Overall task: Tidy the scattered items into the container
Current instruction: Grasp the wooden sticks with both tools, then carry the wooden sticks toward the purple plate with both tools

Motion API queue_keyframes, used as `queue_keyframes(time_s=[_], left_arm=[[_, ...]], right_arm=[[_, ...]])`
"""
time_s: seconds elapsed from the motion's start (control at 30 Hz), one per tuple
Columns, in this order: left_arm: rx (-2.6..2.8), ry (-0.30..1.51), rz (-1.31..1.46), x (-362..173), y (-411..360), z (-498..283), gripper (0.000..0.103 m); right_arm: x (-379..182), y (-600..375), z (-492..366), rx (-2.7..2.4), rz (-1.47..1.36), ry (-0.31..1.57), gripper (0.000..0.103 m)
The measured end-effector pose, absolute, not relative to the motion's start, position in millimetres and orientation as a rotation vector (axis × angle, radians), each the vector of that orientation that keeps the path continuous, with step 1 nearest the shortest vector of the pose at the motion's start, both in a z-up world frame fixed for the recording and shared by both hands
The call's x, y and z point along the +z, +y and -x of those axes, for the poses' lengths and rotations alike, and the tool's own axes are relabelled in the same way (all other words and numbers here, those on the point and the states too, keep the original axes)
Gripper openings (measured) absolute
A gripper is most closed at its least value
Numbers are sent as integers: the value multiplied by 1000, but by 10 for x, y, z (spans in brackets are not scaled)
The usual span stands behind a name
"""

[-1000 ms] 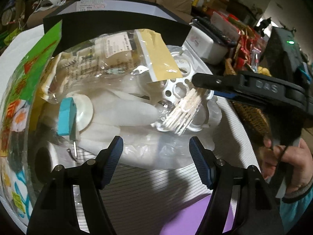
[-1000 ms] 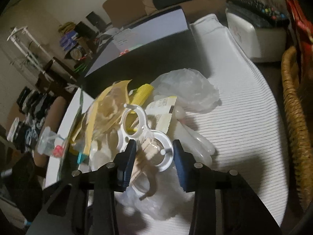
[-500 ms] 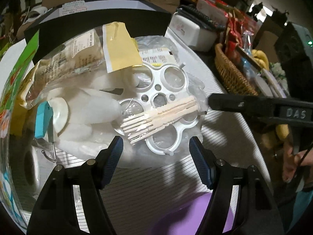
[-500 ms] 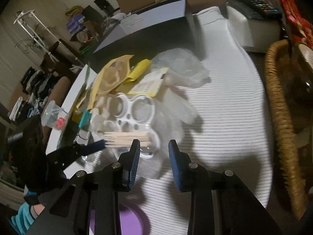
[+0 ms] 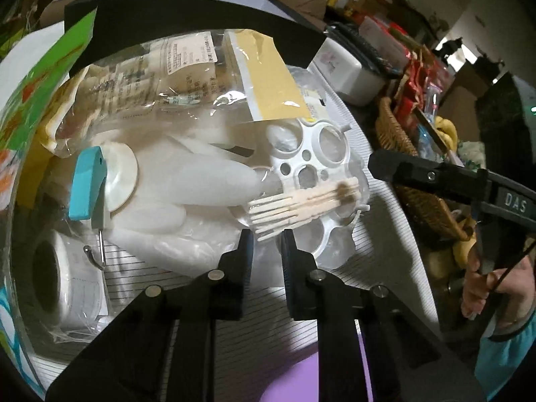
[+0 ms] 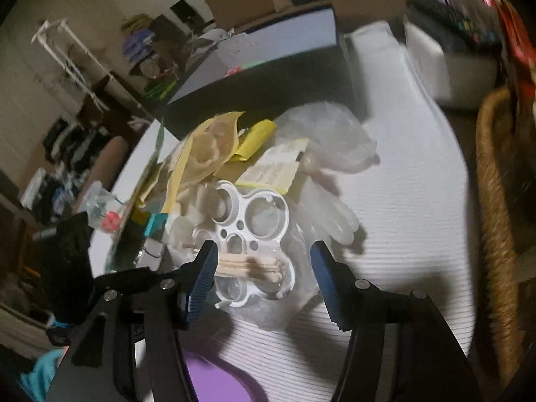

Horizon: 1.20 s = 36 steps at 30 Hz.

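A bundle of wooden sticks [image 5: 301,204] lies across a white ring-shaped plastic holder [image 5: 318,181] on a heap of clear bags, white gloves [image 5: 187,181] and a yellow-topped packet [image 5: 264,77]. My left gripper [image 5: 266,241] has its jaws narrowed around the near ends of the sticks; contact is unclear. My right gripper [image 6: 263,274] is open above the same sticks [image 6: 248,266] and holder [image 6: 254,214]; it also shows at the right of the left wrist view [image 5: 435,181].
A teal hook with a suction cup [image 5: 90,184], a tape roll [image 5: 57,274] and a green patterned bag [image 5: 30,107] lie left. A black box [image 6: 268,77] stands behind. A wicker basket [image 6: 495,221] sits right, a purple object [image 6: 217,382] near the front edge.
My left gripper's jaws have narrowed from wide open to close around the stick ends. My right gripper has opened wider and moved back in over the holder.
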<state>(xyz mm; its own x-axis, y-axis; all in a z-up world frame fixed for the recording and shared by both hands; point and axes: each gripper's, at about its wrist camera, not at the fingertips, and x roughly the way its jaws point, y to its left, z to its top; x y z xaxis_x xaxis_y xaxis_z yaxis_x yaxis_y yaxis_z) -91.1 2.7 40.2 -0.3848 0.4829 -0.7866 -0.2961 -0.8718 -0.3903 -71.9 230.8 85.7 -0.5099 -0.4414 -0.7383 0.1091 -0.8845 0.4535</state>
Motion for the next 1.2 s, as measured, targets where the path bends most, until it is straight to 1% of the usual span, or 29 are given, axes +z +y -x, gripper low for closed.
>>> queue_keyframes(time_s=[0.07, 0.13, 0.17, 0.2, 0.27, 0.3, 0.33, 0.47, 0.5, 0.53, 0.57, 0.63, 0.77, 0.83, 0.97, 1.1, 1.13, 1.2], left_arm=[[2288, -280, 1369, 420, 12, 934, 20], [2312, -306, 1365, 433, -21, 964, 32], [2312, -325, 1363, 434, -37, 978, 33], [2304, -339, 1361, 431, -47, 988, 34], [2280, -343, 1358, 417, -29, 1001, 34], [2274, -335, 1357, 409, -9, 1005, 31], [2269, -328, 1355, 404, 12, 1004, 31], [2267, -329, 1335, 465, 32, 967, 29], [2273, -335, 1323, 500, 10, 956, 29], [2277, -345, 1312, 542, -16, 947, 25], [2273, -360, 1298, 586, -40, 937, 25], [2257, -373, 1270, 673, -63, 906, 24], [2215, -348, 1251, 812, -64, 768, 24], [2179, -296, 1264, 862, -47, 617, 24], [2043, -255, 1346, 751, -28, 264, 24], [1986, -145, 1404, 618, 61, -25, 25], [1980, -134, 1422, 575, 58, -59, 28], [1994, -156, 1446, 538, -12, -54, 31]], right_arm=[[824, 2356, 725, -2429, -1339, -521, 60], [794, 2384, 720, -2421, -1343, -538, 57], [780, 2387, 716, -2409, -1342, -550, 56], [770, 2376, 713, -2391, -1342, -554, 51], [772, 2329, 700, -2375, -1338, -535, 50], [779, 2295, 689, -2361, -1326, -525, 46], [782, 2256, 687, -2341, -1324, -520, 40], [792, 2162, 653, -2335, -1338, -480, 39], [798, 2184, 642, -2322, -1326, -506, 39], [804, 2217, 631, -2301, -1311, -545, 39], [814, 2252, 618, -2283, -1298, -582, 39], [870, 2269, 578, -2271, -1270, -600, 39], [989, 2210, 464, -2246, -1253, -592, 39], [1029, 2151, 369, -2220, -1257, -587, 39], [1011, 1976, 43, -2165, -1301, -538, 39], [719, 1870, -321, -2110, -1415, -520, 39], [665, 1880, -357, -2111, -1434, -526, 39], [614, 1925, -358, -2137, -1460, -520, 39]])
